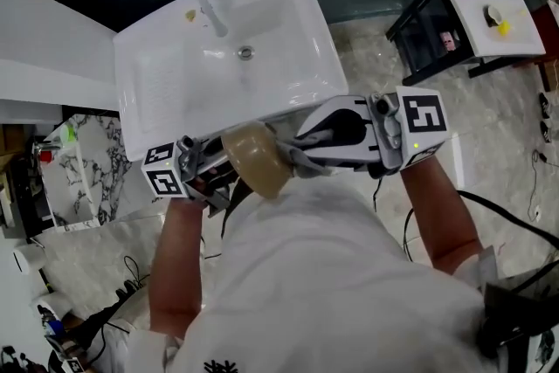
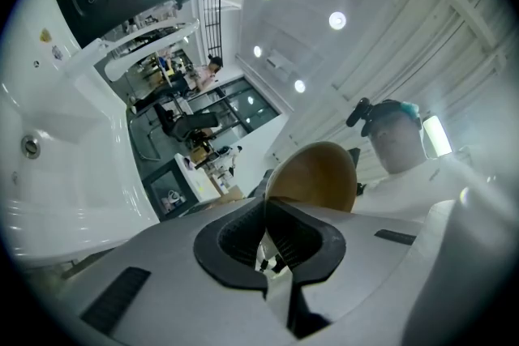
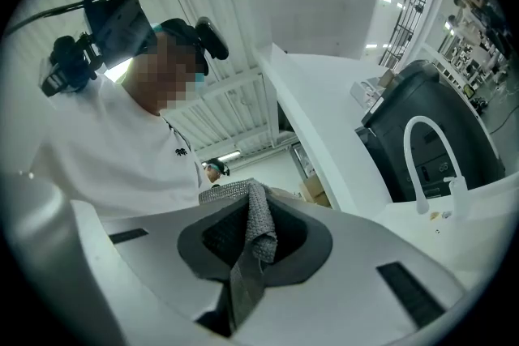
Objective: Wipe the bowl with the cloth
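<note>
White sink [image 1: 157,92] fills twelve o'clock, its front edge just beyond the bowl [image 1: 256,158]. I hold the bowl in the air at centre, left gripper [image 1: 223,170] clamped on its rim. At its three o'clock the right gripper [image 1: 295,151] pinches the cloth [image 1: 306,157], apparently touching the bowl's side. Wiping seems in hand. Next I'd sweep the cloth round while the left braces. Free room lies at three; my torso [image 1: 314,275] crowds six.

Probably a lab: sink [image 1: 179,96], work table [image 1: 524,35]

The bowl [image 1: 255,158] sits just left of the cloth [image 1: 301,155], both before the sink [image 1: 175,92]
</note>
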A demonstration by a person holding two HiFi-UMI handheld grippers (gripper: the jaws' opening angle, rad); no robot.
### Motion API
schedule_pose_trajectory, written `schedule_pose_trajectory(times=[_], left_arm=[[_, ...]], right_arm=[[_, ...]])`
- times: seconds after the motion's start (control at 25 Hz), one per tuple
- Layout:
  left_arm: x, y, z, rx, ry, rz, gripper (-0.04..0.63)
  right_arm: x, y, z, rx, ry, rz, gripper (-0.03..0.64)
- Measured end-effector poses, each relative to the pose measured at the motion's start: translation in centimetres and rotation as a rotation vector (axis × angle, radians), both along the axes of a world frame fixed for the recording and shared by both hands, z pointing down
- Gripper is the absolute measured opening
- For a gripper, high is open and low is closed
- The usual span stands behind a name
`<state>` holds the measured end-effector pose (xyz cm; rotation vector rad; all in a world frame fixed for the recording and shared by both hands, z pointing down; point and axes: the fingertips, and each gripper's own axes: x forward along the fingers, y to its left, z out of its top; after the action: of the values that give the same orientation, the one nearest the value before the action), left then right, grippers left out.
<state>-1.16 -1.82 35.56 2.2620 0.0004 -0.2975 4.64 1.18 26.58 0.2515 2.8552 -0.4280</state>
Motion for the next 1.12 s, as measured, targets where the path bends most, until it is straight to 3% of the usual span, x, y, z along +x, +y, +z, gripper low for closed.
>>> schedule_pose_trajectory(times=[0.28, 0.72, 1.12], left_arm=[[0.2, 0.3, 0.5, -0.004, -0.03, 0.024, 0.018], [1.8, 2.0, 1.0, 0.005, -0.052, 0.136, 0.018], [2.4, 3.2, 0.2, 0.057, -0.054, 0.201, 0.018]], right_arm=[[0.5, 0.4, -2.1, 0.033, -0.069, -0.023, 0.032], [-2.5, 1.4, -2.9, 0.197, 0.032, -0.092, 0.032], [-4.2, -0.5, -1.4, 0.145, 0.065, -0.104, 0.032]])
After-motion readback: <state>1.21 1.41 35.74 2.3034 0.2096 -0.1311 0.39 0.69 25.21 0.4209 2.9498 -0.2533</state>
